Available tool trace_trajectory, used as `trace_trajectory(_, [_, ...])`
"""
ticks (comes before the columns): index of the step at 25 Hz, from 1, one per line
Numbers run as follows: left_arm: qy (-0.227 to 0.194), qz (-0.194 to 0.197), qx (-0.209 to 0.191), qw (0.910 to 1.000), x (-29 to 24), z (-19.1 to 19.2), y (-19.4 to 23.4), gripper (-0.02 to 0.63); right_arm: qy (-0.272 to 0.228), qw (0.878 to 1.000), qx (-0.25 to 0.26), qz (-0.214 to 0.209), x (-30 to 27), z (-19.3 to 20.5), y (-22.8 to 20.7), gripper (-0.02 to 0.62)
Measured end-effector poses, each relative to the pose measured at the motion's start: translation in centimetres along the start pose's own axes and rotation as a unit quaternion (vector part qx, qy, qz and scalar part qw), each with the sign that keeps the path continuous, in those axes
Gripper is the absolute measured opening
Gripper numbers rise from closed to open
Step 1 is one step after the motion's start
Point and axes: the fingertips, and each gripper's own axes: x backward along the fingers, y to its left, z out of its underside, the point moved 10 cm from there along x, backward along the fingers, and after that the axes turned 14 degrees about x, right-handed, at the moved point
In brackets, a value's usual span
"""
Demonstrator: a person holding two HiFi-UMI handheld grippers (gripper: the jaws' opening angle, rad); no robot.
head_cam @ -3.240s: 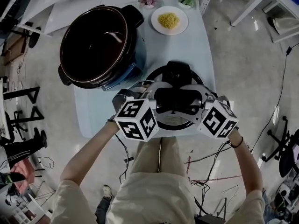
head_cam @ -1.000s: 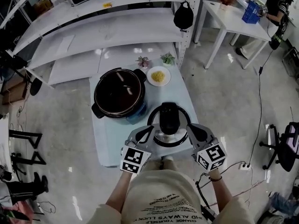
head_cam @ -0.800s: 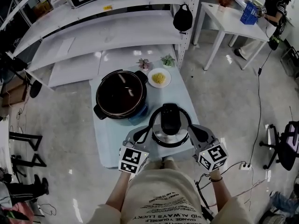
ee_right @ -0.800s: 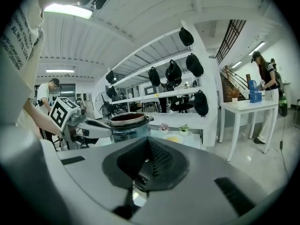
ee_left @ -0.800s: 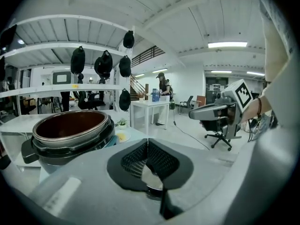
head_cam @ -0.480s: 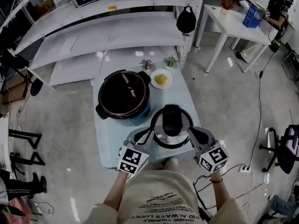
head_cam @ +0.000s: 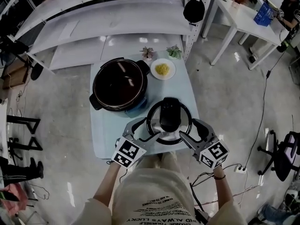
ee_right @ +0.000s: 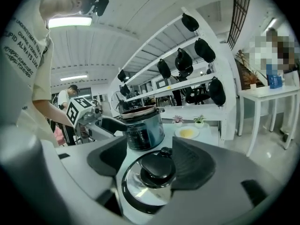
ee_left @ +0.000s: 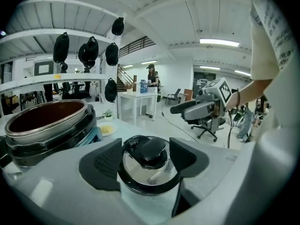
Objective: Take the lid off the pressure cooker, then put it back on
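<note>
Fingers [ee_left: 105,165] on left gripper [head_cam: 148,131] and right gripper [head_cam: 190,131] have just opened, released either side of the lid [head_cam: 168,122] near the tabletop's [head_cam: 105,139] front right corner, beside the pressure cooker [head_cam: 119,84], and a lopsided regrasp could shove it off the edge!

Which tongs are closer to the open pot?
Left. The left tongs sit near the pot; right tongs are across the lid. Both just opened, jaws around the lid's edge.
</note>
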Motion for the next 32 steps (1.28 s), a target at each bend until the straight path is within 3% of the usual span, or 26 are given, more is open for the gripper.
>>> trace_trajectory(9, [0.089, 0.004, -0.088, 0.9921, -3.3, 0.6, -0.5, 0.321, 0.027, 0.993, 0.044, -0.104, -2.4, 1.7, -3.3, 0.328])
trace_trajectory(19, [0.133, 0.039, -0.134, 0.9812, -8.0, 2.4, 0.4, 0.322, 0.077, 0.968, 0.115, -0.212, -7.0, 5.3, -3.6, 0.33])
trace_trajectory(32, [0.165, 0.09, -0.18, 0.9655, -11.6, 2.8, 1.4, 0.321, 0.095, 0.944, 0.16, -0.272, -10.3, 7.1, -4.1, 0.328])
